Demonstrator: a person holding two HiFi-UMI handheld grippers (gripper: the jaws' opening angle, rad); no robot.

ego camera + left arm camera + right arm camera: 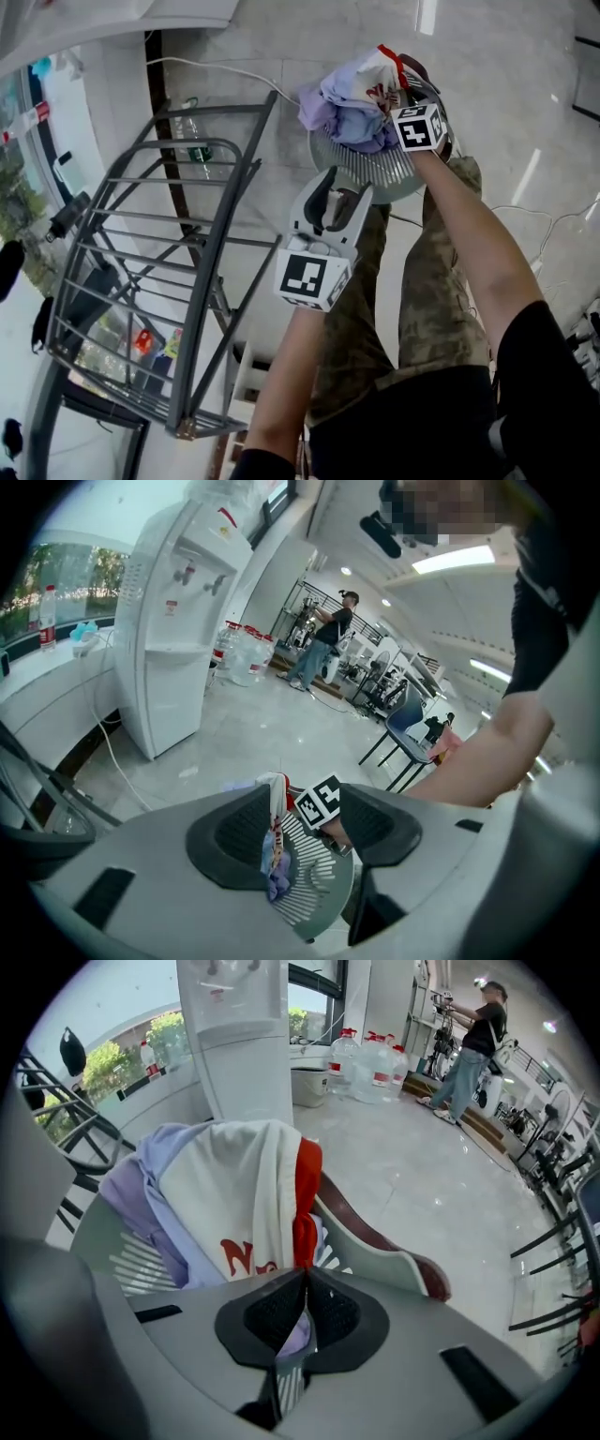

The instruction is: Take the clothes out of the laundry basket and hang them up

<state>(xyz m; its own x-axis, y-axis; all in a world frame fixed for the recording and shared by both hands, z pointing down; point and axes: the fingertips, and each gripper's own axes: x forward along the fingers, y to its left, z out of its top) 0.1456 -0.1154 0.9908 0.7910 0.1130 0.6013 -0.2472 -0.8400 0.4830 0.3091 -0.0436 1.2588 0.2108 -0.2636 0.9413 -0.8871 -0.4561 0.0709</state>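
A pale grey slatted laundry basket [380, 175] stands on the floor, heaped with clothes [349, 101]. On top lies a white garment with a red trim [239, 1204], over lavender ones [141, 1194]. My right gripper [307, 1283] points steeply down into the heap, shut on the red-trimmed edge of the white garment. Its marker cube [419, 127] shows at the basket's right side. My left gripper [335, 192] hangs open above the basket's near rim, with nothing between its fingers; through its jaws the basket [323, 902] and the right gripper's cube [319, 802] are visible.
A dark metal drying rack [159, 272] stands to the left of the basket. A white cable [216, 67] runs across the floor behind it. A water dispenser [234, 1026], water bottles [375, 1063] and a standing person [469, 1044] are further off. Camouflage trousers [431, 300] are below me.
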